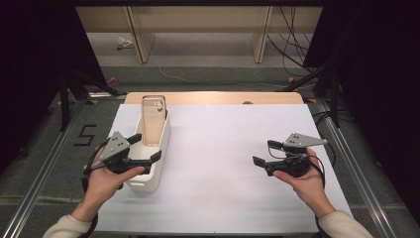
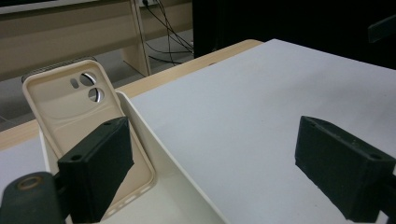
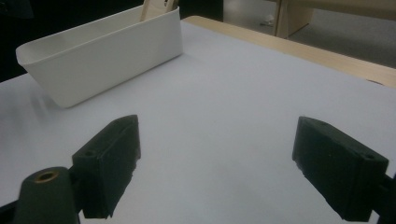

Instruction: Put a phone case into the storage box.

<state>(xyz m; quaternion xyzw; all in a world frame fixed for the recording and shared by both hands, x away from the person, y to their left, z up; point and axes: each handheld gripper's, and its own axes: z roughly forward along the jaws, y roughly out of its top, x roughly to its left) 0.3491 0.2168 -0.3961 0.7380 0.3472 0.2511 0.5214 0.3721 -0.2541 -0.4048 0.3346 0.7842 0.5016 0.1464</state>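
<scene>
Tabletop (image 1: 223, 163) white, wood-edged | bin (image 1: 148, 181) holds phone case (image 1: 152, 119) | both tongs released

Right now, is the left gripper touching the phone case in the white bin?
Apart. In the left gripper view, the left gripper has open jaws with nothing between them; the phone case leans in the bin beyond its near jaw.

Beige phone case (image 1: 152, 120) upright, leaning in long white bin (image 1: 148, 181)
</scene>
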